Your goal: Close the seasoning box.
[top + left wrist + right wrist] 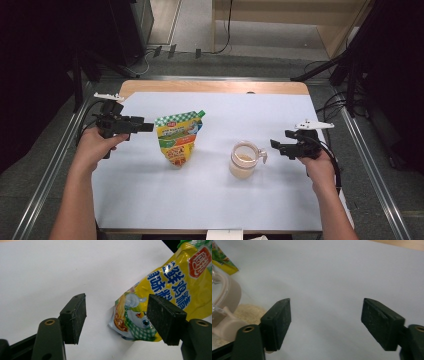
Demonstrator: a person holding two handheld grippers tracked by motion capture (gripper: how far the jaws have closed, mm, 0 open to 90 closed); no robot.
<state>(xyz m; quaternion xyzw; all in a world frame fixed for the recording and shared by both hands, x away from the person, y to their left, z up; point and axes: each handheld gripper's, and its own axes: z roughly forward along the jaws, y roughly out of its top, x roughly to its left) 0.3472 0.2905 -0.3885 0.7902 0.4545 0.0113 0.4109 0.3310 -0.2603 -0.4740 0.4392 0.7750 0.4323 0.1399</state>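
Note:
A yellow and green seasoning pouch point(178, 138) stands upright left of centre on the white sheet point(150, 195). My left gripper point(148, 127) hovers open just left of the pouch's top; in the left gripper view point(117, 318) the pouch point(170, 282) lies beyond and partly behind the right jaw, not between the pads. A clear jar point(243, 160) with beige powder and a pale handle sits right of centre. My right gripper point(275, 146) is open just right of the jar's handle, apart from it. The right gripper view point(326, 323) catches the jar point(227, 312) at its left edge.
The white sheet covers a wooden table point(215, 87) with metal rails point(367, 165) along both sides. Dark stands and cables point(340, 102) surround the table on the grey floor. A small white item point(224, 234) lies at the near table edge.

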